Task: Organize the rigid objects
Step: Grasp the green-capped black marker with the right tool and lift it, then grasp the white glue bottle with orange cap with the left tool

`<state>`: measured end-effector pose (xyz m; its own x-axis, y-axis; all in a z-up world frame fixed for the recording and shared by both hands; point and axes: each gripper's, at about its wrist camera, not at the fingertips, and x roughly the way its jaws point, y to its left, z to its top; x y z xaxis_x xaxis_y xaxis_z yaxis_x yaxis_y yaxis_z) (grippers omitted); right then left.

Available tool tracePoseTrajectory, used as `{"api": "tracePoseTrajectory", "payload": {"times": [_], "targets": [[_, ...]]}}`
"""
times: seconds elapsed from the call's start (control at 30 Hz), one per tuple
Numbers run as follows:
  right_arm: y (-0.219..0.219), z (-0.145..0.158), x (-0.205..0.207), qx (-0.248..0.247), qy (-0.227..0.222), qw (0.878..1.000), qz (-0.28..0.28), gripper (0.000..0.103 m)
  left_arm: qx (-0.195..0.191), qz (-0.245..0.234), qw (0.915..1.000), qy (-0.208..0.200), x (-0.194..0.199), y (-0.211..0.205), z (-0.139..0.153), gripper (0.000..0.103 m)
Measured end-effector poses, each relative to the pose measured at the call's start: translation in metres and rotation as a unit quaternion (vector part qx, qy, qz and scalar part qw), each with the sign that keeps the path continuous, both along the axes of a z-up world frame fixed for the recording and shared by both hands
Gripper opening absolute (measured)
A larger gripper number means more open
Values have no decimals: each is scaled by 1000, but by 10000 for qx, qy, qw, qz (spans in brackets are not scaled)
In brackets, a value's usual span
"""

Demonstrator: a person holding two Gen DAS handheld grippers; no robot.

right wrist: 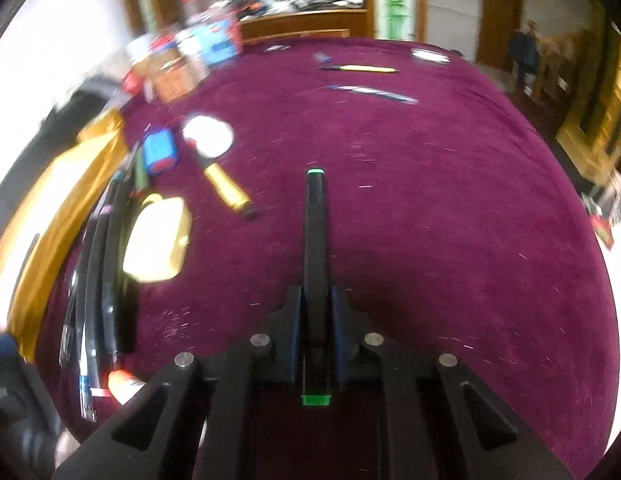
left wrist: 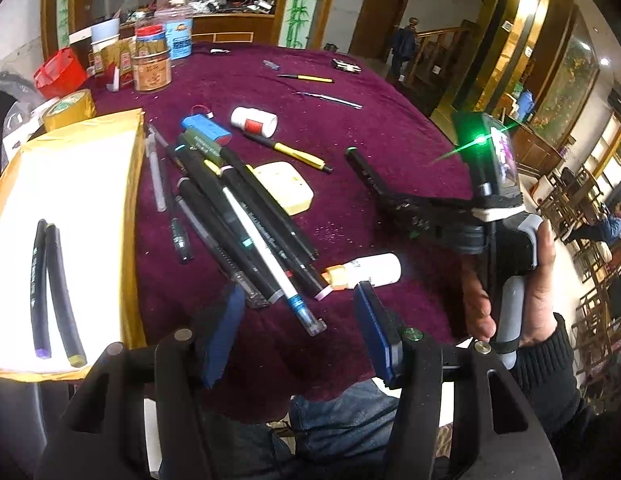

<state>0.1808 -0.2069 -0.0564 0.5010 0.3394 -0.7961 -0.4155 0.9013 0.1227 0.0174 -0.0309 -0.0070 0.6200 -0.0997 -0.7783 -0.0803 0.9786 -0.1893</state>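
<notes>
Over the bench (right wrist: 430,200), right claw (right wrist: 316,312) clamped on black marker (right wrist: 315,240), held mid-air. Left claw (left wrist: 298,320) released, empty. Keep marker level, lay it parallel w/ the two in tray (left wrist: 70,168).

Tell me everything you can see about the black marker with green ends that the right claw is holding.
The black marker is a long, slim, matte, plastic-looking stick with a green band at its far tip and a green cap end near the camera. The right claw is shut on it, its blue pads pressing both sides of the middle. The marker points straight forward along the fingers, held above the purple tablecloth, touching nothing else. In the left wrist view it juts out over the cloth, right of the pen pile.
</notes>
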Motion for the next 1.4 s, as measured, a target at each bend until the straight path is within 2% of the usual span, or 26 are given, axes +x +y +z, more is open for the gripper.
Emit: {"api": "tracePoseTrajectory", "payload": {"times": [0.13,0.27,0.4,0.5,0.6,0.7,0.77,0.8,0.83,0.87,0.9,1.1,1.27,1.4], "targets": [[-19,-5,6,303,113,9983,-488,13,-91,-48,9999,51,5,-1,-6,55],[-12,-4,3,161,25,9984,-536,13,-100,-202,9996,170,16,-5,-10,55],[-13,-4,3,205,34,9982,-563,13,-69,-704,9975,26,30,-17,-4,55],[-12,-5,6,177,9,9984,-543,13,18,-1090,9939,148,46,-29,-6,55],[-13,-5,7,226,16,9982,-551,13,446,-1559,9866,202,59,-49,-10,55],[-14,-6,7,306,40,9980,-553,13,876,-2140,9713,549,69,-70,-31,55],[-14,-6,6,343,47,9979,-545,13,1102,-2248,9647,813,75,-78,-46,54],[-14,-6,6,355,50,9979,-541,13,1049,-2224,9665,737,76,-76,-46,52],[-15,-6,5,378,57,9979,-531,13,996,-2169,9682,750,77,-74,-46,41],[-16,-6,5,401,63,9978,-529,13,1130,-2119,9669,860,80,-74,-49,35],[-17,-6,6,417,69,9977,-525,13,1191,-2031,9677,905,81,-72,-50,25],[-16,-6,5,374,49,9980,-513,13,597,-1638,9809,863,83,-57,-47,24],[-14,-6,3,328,-17,9983,-477,13,-190,-1290,9895,618,75,-39,-31,24],[-17,0,-2,488,-236,9972,-521,13,-611,-737,9944,440,59,-17,-12,24]]}}
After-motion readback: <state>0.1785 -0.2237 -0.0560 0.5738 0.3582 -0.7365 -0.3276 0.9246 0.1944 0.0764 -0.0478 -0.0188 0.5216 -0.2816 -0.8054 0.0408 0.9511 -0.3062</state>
